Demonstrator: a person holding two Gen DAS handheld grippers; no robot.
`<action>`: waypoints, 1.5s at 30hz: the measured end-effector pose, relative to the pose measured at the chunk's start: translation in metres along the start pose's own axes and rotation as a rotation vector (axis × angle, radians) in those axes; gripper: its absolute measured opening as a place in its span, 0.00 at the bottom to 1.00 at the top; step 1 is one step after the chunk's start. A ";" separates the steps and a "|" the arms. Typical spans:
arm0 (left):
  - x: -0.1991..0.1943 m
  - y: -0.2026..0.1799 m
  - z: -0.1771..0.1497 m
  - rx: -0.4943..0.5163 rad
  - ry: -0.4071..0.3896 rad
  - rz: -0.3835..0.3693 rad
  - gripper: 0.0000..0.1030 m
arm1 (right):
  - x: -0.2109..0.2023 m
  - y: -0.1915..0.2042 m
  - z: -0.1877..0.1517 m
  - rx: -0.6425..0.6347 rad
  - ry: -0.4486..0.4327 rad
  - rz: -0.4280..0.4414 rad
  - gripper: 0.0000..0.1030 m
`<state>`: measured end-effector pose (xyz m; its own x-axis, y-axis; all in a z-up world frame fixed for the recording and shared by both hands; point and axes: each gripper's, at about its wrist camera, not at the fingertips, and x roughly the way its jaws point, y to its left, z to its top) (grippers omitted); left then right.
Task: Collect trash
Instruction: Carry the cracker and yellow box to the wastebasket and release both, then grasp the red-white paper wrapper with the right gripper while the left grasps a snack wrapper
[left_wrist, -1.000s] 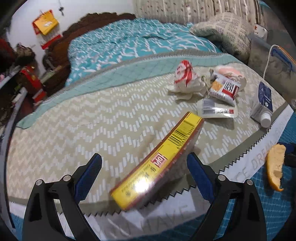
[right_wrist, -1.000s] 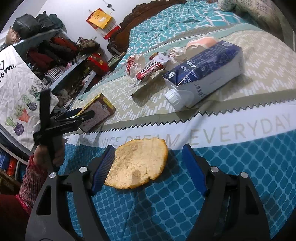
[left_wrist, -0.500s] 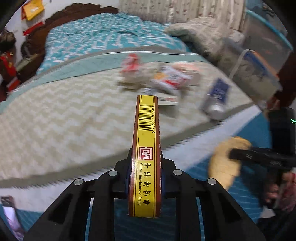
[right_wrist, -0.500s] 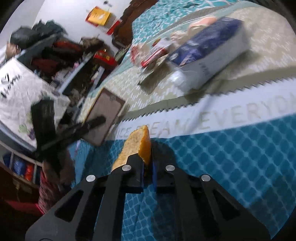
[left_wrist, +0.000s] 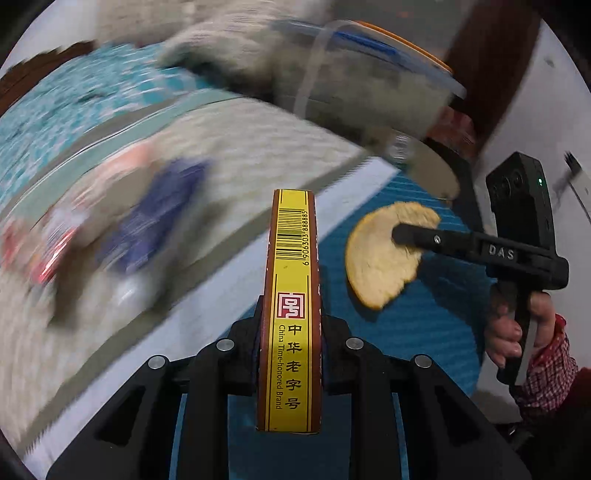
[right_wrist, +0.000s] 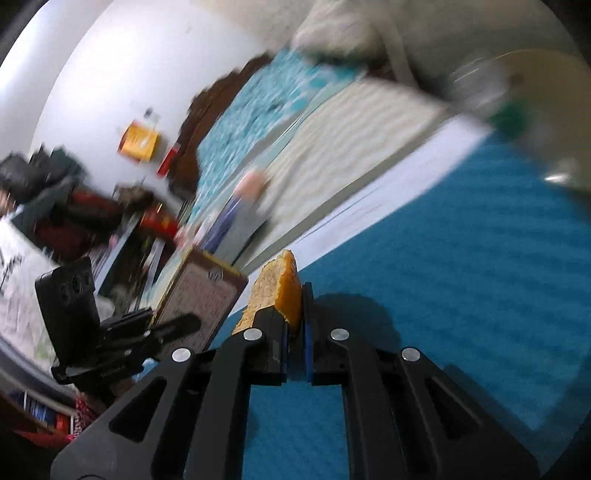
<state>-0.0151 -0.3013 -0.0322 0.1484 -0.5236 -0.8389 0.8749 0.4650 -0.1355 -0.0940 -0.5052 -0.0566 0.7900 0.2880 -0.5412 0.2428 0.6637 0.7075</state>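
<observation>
My left gripper (left_wrist: 290, 325) is shut on a flat yellow and brown box (left_wrist: 291, 295), held edge-up above the blue bed cover. The box also shows in the right wrist view (right_wrist: 201, 295), with the left gripper (right_wrist: 173, 325) around it. My right gripper (right_wrist: 293, 317) is shut on an orange peel (right_wrist: 275, 291) and holds it off the cover. In the left wrist view the peel (left_wrist: 380, 258) hangs from the right gripper (left_wrist: 400, 232) to the right of the box. A blue milk carton (left_wrist: 159, 218) and blurred wrappers (left_wrist: 55, 243) lie on the beige quilt.
A clear storage bin (left_wrist: 369, 81) with an orange lid stands at the bed's far right. A round pale object (right_wrist: 546, 107) is at the bed's corner. A cluttered shelf (right_wrist: 74, 206) lines the left wall. The wooden headboard (right_wrist: 218, 96) is far back.
Both grippers closed on their items, the left on the box and the right on the peel, lifted them off the bed and swung right. The view is now motion-blurred.
</observation>
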 end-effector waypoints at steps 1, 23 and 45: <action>0.009 -0.013 0.013 0.027 0.007 -0.019 0.20 | -0.012 -0.009 0.004 0.010 -0.026 -0.013 0.08; 0.157 -0.179 0.211 0.197 0.054 -0.105 0.49 | -0.110 -0.144 0.097 0.105 -0.307 -0.355 0.13; 0.021 -0.017 0.069 -0.077 -0.117 -0.043 0.57 | -0.092 -0.059 0.095 0.001 -0.390 -0.235 0.59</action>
<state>0.0050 -0.3695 -0.0117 0.1684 -0.6216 -0.7650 0.8442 0.4916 -0.2136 -0.1278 -0.6364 -0.0049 0.8662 -0.1523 -0.4759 0.4416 0.6789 0.5866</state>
